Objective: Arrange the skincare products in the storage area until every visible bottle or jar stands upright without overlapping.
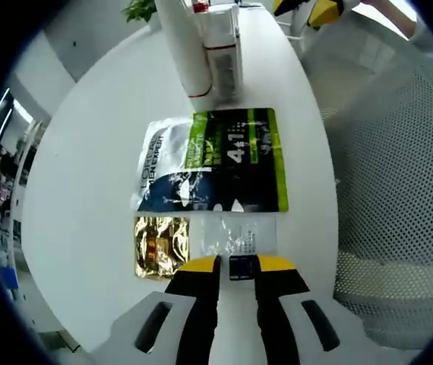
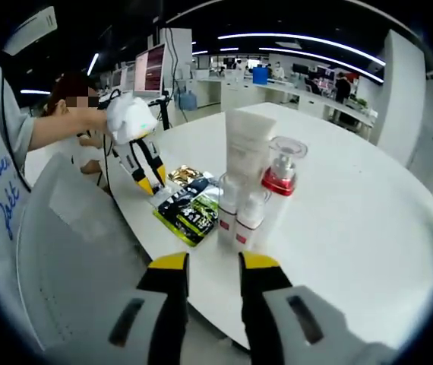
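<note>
Pinching a clear sachet (image 1: pixel 235 237) at its near edge, the left hand-held gripper (image 1: pixel 237 265) sits low on the white bench (image 1: pixel 87 213); beyond lie a gold sachet (image 1: pixel 161 245), a dark-green packet (image 1: pixel 224 163) and upright bottles (image 1: pixel 201 46). Right hand-held gripper (image 2: pixel 209 262) hovers released near the bench edge, facing the standing bottles.

White tube (image 2: pixel 248 144) and bottles (image 2: pixel 239 213) upright on white table (image 2: pixel 353 220), sachets (image 2: pixel 190 201) beside, jaws apart

- On table (image 2: pixel 368 228): tube (image 2: pixel 245 144) upright, bottles (image 2: pixel 241 213) touching in front, pump bottle (image 2: pixel 281 179) beside.
- Sachets (image 1: pixel 216 163) flat, overlapping, near edge.
- Clear packet (image 1: pixel 235 236) and foil packet (image 1: pixel 159 245) side by side.
</note>
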A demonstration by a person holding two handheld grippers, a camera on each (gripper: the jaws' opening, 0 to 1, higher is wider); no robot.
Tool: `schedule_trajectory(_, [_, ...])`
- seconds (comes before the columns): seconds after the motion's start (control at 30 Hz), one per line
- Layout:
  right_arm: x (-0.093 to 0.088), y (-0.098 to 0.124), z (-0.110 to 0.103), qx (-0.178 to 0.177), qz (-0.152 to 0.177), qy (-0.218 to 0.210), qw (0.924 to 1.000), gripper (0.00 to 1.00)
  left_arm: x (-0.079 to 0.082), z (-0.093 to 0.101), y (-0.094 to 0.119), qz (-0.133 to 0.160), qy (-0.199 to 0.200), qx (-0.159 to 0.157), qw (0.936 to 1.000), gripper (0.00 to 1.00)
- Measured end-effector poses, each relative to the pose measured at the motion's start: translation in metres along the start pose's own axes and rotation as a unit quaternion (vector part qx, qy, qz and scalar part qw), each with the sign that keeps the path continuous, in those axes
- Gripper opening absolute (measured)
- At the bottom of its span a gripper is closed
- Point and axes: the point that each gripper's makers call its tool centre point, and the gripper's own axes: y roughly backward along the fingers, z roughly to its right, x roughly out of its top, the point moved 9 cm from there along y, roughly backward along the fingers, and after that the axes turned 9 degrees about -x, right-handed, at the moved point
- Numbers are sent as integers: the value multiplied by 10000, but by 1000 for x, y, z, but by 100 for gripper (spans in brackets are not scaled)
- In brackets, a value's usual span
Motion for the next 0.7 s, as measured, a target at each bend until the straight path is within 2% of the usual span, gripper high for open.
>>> schedule_trajectory(0.07, [-1, 0, 0, 1, -7, -3, 10000, 26, 1, -1, 0, -6, -109, 11, 9999, 14])
schedule_trajectory(0.3, [0, 1, 0, -2, 3, 2, 10000, 27, 4, -1, 6, 8, -95, 70, 9999, 17])
schedule_trajectory(0.5, [3, -1, 0, 20, 26, 35, 10000, 27, 9, -1, 15, 159, -70, 145, 9997, 16])
schedule_trajectory(0.7, [2, -1, 2, 1, 39, 20, 10000, 27, 15, 3, 27, 686, 336, 280, 9967, 18])
